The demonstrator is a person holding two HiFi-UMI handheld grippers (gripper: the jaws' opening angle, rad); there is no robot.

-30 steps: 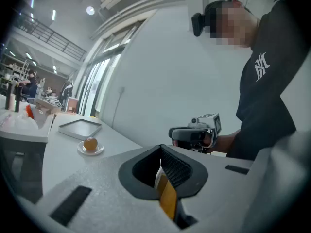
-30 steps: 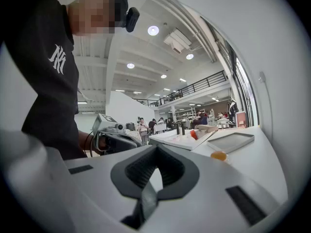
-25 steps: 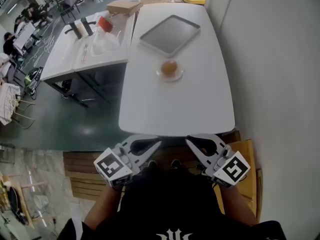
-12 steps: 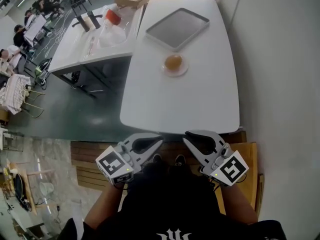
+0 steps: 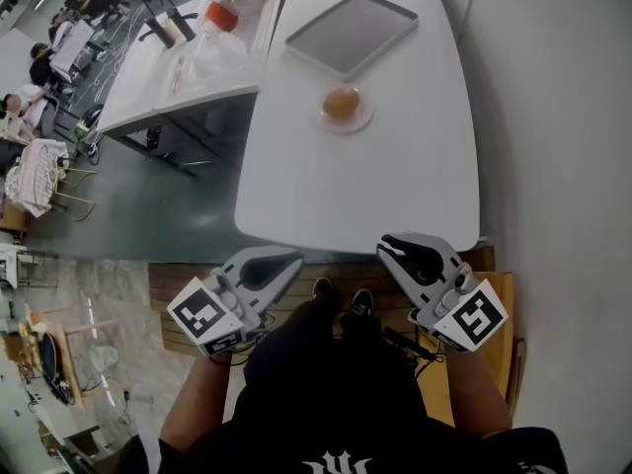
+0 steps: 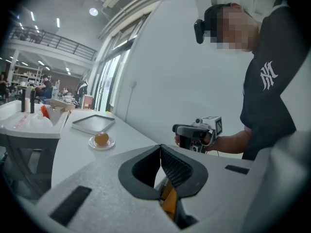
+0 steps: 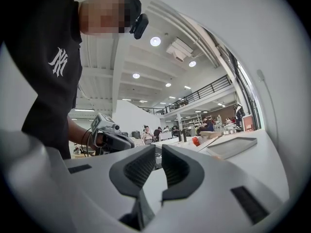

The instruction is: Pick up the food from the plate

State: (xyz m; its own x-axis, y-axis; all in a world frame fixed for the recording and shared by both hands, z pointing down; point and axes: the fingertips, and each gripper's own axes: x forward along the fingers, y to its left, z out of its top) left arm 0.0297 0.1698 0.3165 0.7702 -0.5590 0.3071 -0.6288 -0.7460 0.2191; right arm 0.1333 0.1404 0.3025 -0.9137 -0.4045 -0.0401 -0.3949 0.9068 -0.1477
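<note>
Hovering just off the near edge of the table (image 5: 395,186), the left gripper (image 5: 286,262) and right gripper (image 5: 388,243) have jaws closed on nothing, well apart from the food (image 5: 342,101) on its plate (image 5: 362,118).

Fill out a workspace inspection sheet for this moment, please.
Surface: white table, mostly bare.
Job's things: round orange-brown food sits on a small plate mid-table, untouched.
Clutter: empty grey tray beyond the plate.
Grippers: left gripper and right gripper both shut, empty, held at the table's near edge.
Cables: black cable under the right gripper.
Surroundings: neighbouring table with bottles at left; plain wall at right.
</note>
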